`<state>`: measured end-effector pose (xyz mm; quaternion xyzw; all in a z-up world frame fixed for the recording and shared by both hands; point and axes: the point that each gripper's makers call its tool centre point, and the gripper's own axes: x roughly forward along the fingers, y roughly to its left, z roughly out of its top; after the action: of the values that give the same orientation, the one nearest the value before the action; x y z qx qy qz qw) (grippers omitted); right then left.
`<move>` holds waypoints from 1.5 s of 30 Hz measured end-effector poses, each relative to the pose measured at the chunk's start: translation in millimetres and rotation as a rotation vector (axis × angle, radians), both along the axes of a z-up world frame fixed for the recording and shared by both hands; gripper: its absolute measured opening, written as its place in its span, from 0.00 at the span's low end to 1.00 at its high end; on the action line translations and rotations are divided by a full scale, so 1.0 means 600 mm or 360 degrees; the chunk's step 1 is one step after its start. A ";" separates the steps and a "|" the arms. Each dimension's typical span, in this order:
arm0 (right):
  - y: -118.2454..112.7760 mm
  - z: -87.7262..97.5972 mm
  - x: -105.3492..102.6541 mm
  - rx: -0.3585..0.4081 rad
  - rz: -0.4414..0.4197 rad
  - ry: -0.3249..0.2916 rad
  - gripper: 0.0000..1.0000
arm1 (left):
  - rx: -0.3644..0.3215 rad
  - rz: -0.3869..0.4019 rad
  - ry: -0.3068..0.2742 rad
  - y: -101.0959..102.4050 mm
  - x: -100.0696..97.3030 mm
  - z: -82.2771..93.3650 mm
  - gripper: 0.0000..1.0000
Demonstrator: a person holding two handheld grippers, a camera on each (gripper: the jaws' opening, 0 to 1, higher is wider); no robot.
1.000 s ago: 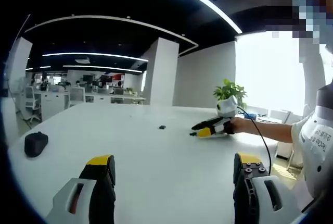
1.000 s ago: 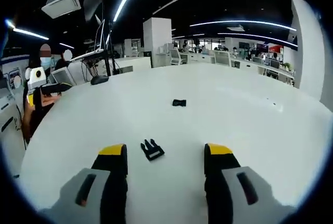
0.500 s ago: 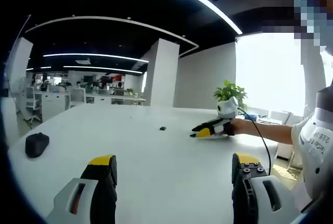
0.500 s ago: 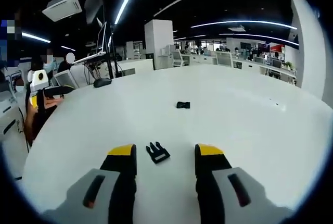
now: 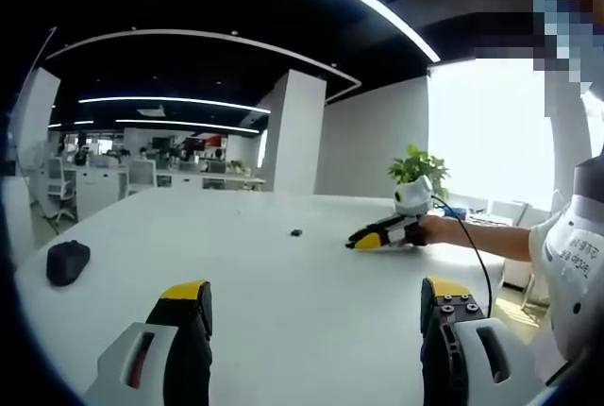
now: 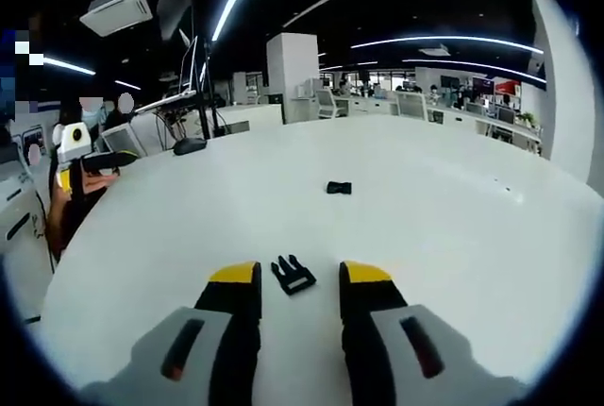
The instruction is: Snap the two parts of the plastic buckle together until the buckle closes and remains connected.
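My right hand-held gripper low centre, jaws narrowly apart around the pronged buckle part on the white surface, socket part above centre, my left hand-held gripper wide apart

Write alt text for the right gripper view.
The right tongs straddle a pronged black buckle piece lying on a white table, jaws still apart around it. The other buckle half lies farther off, and a dark mouse sits near the table's far edge.
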<state>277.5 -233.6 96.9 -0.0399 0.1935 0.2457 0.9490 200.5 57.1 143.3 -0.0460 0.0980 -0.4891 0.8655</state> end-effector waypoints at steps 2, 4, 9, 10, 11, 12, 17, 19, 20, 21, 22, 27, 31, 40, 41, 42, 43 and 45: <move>0.003 0.000 0.000 -0.0012 0.0013 -0.0003 0.31 | -0.0003 0.0000 -0.0001 0.000 0.000 0.000 0.93; 0.006 -0.001 -0.001 -0.0050 0.0031 -0.0010 0.30 | -0.0006 -0.0002 -0.0002 0.000 0.000 0.001 0.93; 0.010 -0.003 -0.004 -0.0099 0.0064 -0.0024 0.27 | -0.0003 -0.0004 -0.0001 -0.001 0.001 0.000 0.93; 0.010 -0.003 -0.004 -0.0097 0.0066 -0.0024 0.27 | -0.0002 -0.0004 -0.0001 -0.001 0.001 0.000 0.93; 0.010 -0.004 -0.004 -0.0097 0.0066 -0.0025 0.27 | -0.0003 -0.0004 -0.0002 -0.001 0.001 0.000 0.93; 0.010 -0.004 -0.004 -0.0097 0.0067 -0.0024 0.26 | -0.0005 -0.0005 -0.0002 -0.001 0.000 0.001 0.93; 0.010 -0.005 -0.006 -0.0099 0.0072 -0.0021 0.22 | -0.0008 -0.0005 -0.0002 -0.001 0.000 0.001 0.93; 0.010 -0.005 -0.006 -0.0104 0.0073 -0.0022 0.20 | -0.0009 -0.0003 0.0000 -0.001 0.001 0.001 0.93; 0.010 -0.005 -0.006 -0.0104 0.0074 -0.0022 0.19 | -0.0010 -0.0003 0.0000 -0.001 0.001 0.000 0.93; 0.011 -0.005 -0.006 -0.0103 0.0076 -0.0024 0.18 | -0.0009 -0.0002 0.0001 0.000 0.001 0.000 0.93; 0.011 -0.005 -0.006 -0.0102 0.0076 -0.0025 0.17 | -0.0009 -0.0001 0.0001 0.000 0.001 0.000 0.93; 0.013 -0.005 -0.005 -0.0099 0.0082 -0.0036 0.14 | -0.0010 0.0000 0.0004 0.002 0.000 0.000 0.93; 0.014 -0.004 -0.005 -0.0101 0.0082 -0.0041 0.13 | -0.0013 0.0002 0.0004 0.003 0.000 0.000 0.93; 0.019 -0.003 -0.008 -0.0108 0.0099 -0.0036 0.13 | -0.0013 0.0009 0.0012 0.004 0.003 -0.002 0.93; 0.019 -0.003 -0.008 -0.0104 0.0090 -0.0027 0.12 | -0.0013 0.0009 0.0013 0.003 0.004 -0.002 0.93; 0.018 -0.003 -0.007 -0.0107 0.0093 -0.0031 0.12 | -0.0015 0.0008 0.0014 0.003 0.005 -0.002 0.93; 0.019 -0.002 -0.007 -0.0099 0.0095 -0.0030 0.12 | -0.0016 0.0006 0.0017 0.001 0.005 -0.003 0.93; 0.019 0.000 -0.007 -0.0085 0.0094 -0.0036 0.12 | -0.0010 0.0000 0.0019 -0.001 0.006 -0.003 0.93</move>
<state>273.2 -222.3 96.8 -0.0739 0.1880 0.2678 0.9421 204.3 56.7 141.5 -0.0516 0.1016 -0.4892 0.8647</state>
